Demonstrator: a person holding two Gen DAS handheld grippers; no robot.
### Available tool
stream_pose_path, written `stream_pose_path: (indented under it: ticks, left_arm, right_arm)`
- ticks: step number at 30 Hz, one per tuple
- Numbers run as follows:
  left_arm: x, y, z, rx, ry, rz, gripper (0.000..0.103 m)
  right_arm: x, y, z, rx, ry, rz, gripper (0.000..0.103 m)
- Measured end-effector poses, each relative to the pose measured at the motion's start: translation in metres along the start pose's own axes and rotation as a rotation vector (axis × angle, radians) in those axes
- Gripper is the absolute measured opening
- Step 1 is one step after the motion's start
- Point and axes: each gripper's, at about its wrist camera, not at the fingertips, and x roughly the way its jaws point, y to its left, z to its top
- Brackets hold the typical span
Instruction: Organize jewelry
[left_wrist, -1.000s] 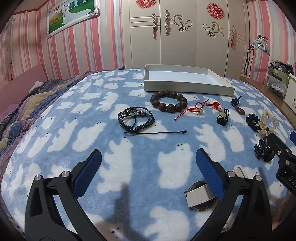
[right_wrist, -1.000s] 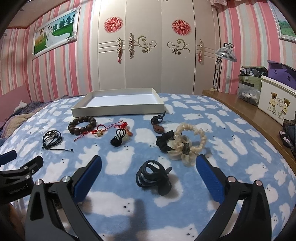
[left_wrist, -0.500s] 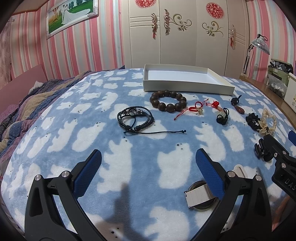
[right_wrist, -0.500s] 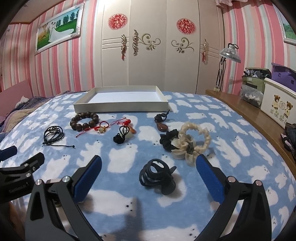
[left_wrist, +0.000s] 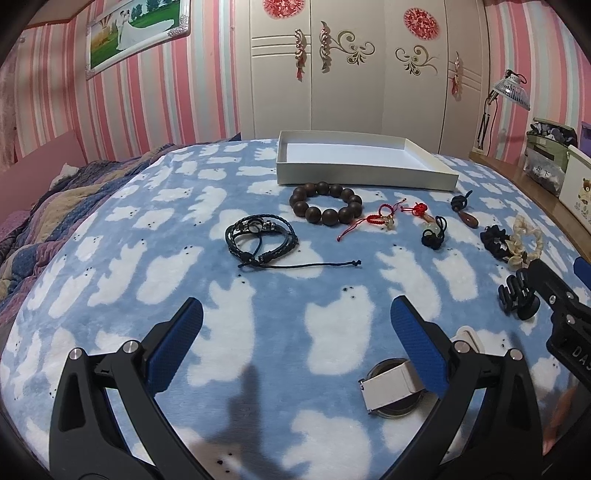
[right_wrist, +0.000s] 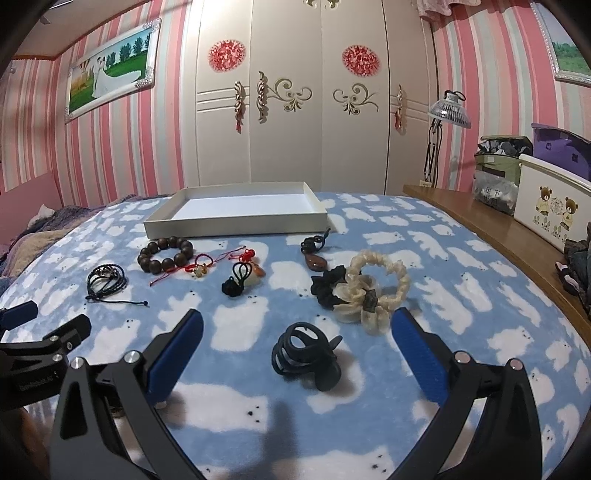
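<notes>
Change: the right gripper (right_wrist: 297, 345) is edging forward over the last second, so the black hair claw (right_wrist: 306, 356) is sitting larger and closer between its fingers; the left gripper (left_wrist: 295, 332) is hardly shifting.
Right gripper: jaws are standing wide apart, holding nothing, framing the claw, probably lining up a first pick.
Left gripper: fingers are also spread and empty, hovering above bare blanket (left_wrist: 155, 236), with a white-strapped watch (left_wrist: 393, 386) lying just beside its right finger.
Tray: the white tray (left_wrist: 364, 179) is waiting empty at the far side, seemingly the destination.
Jewelry: the wooden bead bracelet (left_wrist: 327, 203), black cord bracelet (left_wrist: 260, 240), red string charm (left_wrist: 373, 219) and cream scrunchie (right_wrist: 373, 286) are lying spread in a row near the tray, well apart, likely for easy single grabs.
Progress: nothing is resting in the tray yet.
</notes>
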Motion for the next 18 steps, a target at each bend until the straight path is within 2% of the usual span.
stream_pose_path:
  ticks: [18]
  left_arm:
    - [0.0014, -0.0021, -0.0007, 0.010, 0.000, 0.023, 0.100]
  right_arm:
    - [-0.0094, -0.0078, -0.0019, 0.047, -0.067, 0.070, 0.102]
